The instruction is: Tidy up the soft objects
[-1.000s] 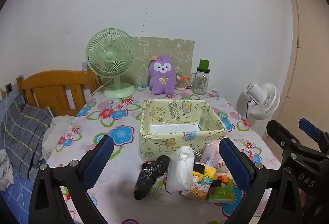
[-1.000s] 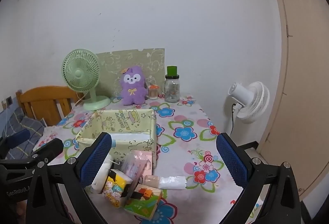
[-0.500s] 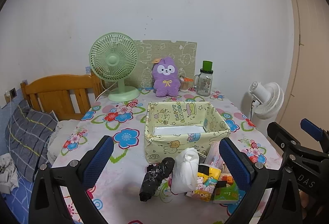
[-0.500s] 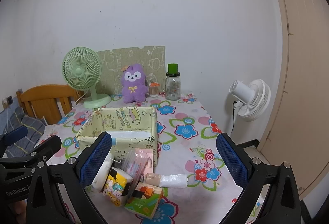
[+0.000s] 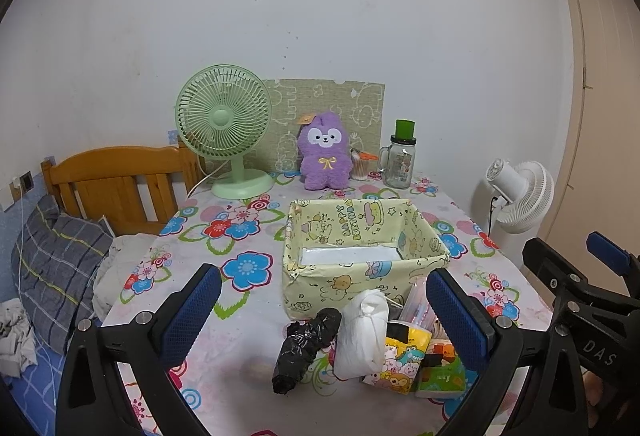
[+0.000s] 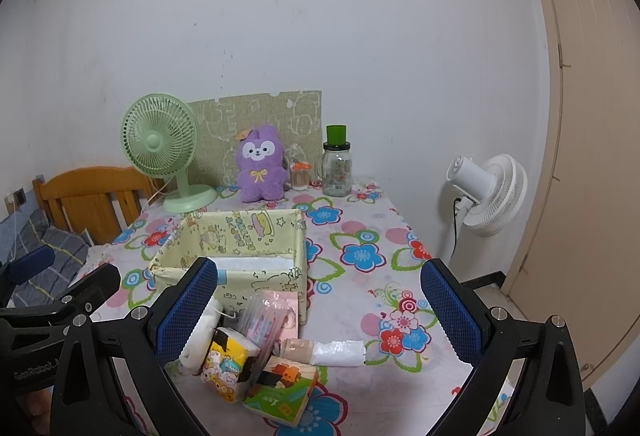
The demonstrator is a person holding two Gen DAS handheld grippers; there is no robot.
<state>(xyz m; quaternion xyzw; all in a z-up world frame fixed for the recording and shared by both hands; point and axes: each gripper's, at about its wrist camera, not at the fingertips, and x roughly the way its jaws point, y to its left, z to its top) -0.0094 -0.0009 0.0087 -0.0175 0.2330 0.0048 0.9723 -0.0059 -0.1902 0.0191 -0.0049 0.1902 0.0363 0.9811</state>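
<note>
Soft packs (image 5: pixel 400 352) are piled on the flowered table (image 5: pixel 248 312), just in front of the yellow box (image 5: pixel 360 260) | black roll (image 5: pixel 306 342) is laid pointing toward the box, nearest the left gripper (image 5: pixel 320 316), below its tips | right gripper (image 6: pixel 318 312) is hung over the tissue packs | both are spread wide, nothing is held

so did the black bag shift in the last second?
No. The black bag lies where it did, against the white bag's left side, in front of the yellow box.
</note>
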